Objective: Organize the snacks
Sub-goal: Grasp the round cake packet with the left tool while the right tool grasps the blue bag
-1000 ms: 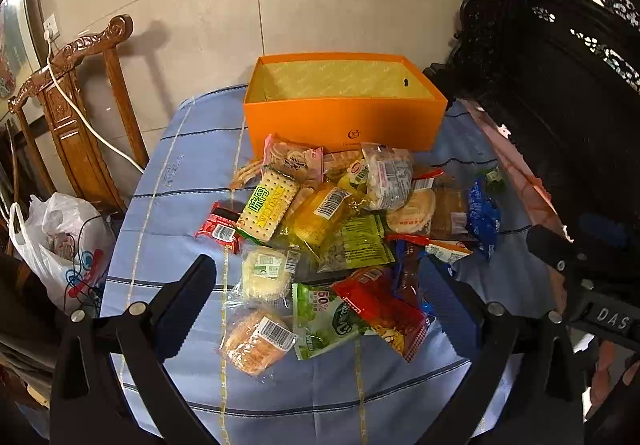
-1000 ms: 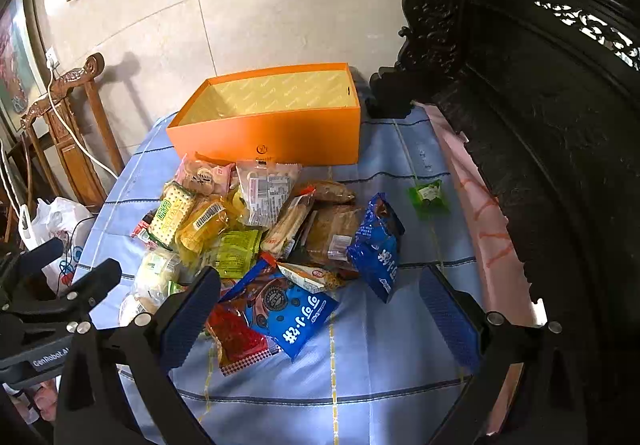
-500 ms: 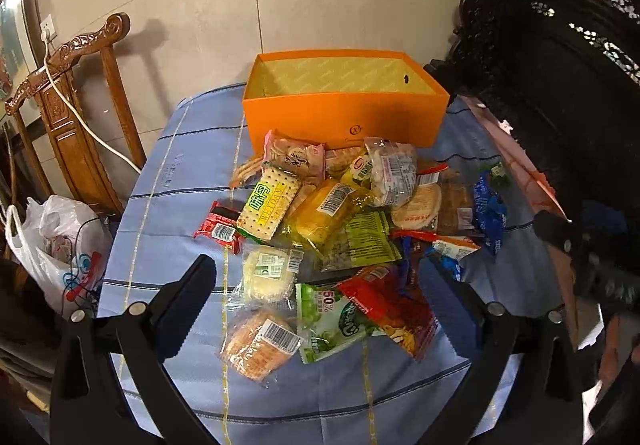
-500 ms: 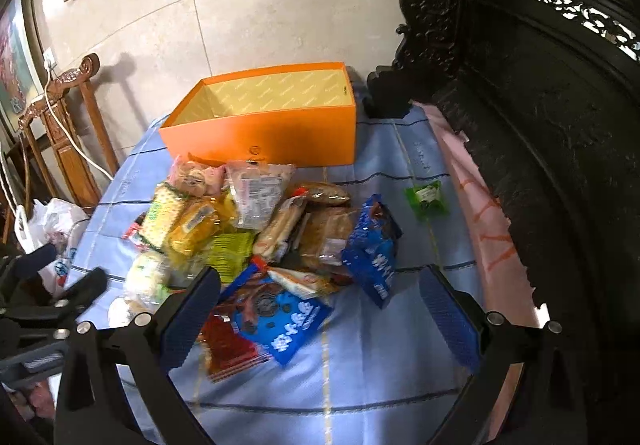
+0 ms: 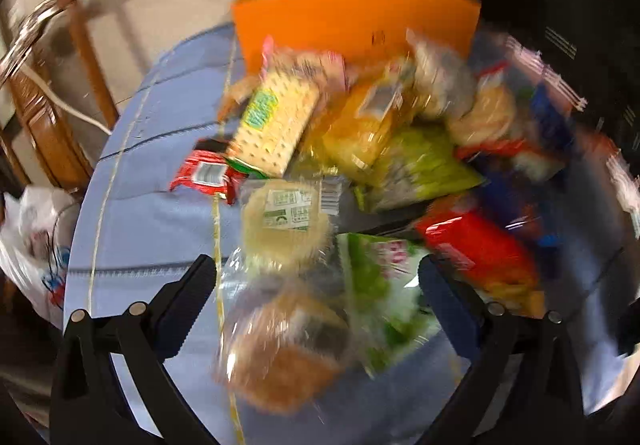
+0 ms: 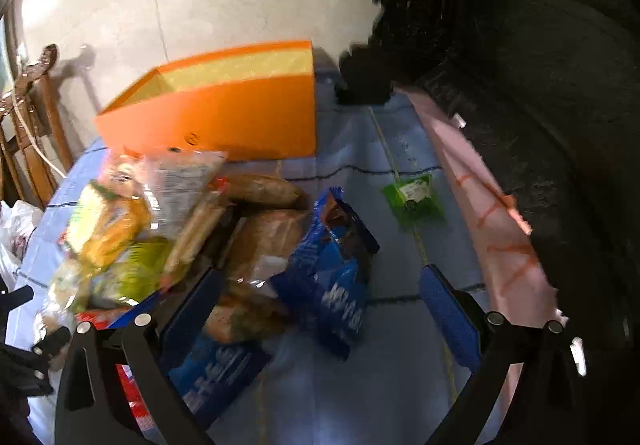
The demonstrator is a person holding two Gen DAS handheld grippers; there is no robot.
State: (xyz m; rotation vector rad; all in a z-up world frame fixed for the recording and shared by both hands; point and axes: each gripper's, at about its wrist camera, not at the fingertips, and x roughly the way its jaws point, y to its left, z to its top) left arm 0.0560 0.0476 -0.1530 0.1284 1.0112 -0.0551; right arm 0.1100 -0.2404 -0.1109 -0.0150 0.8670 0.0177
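Note:
A heap of wrapped snacks lies on a blue tablecloth [image 5: 152, 221] in front of an open orange box [image 5: 356, 11], also the orange box [image 6: 224, 113] in the right wrist view. My left gripper [image 5: 318, 281] hangs open low over a clear pack with a brown cake [image 5: 280, 345] and a green-white bag [image 5: 380, 285]. A cracker pack [image 5: 276, 125] and a red wrapper [image 5: 204, 175] lie further back. My right gripper [image 6: 320, 297] is open just above a blue bag [image 6: 336, 277]. A small green packet [image 6: 414, 199] lies alone to the right. Both views are motion-blurred.
A carved wooden chair [image 5: 44, 85] with a white cable stands left of the table, a white plastic bag [image 5: 28, 245] below it. Dark carved furniture [image 6: 540, 85] rises close on the right, along a pink strip [image 6: 496, 221] at the table's edge.
Both grippers have dropped fast and moved forward toward the snack heap, which now fills much more of each view. Both stay open.

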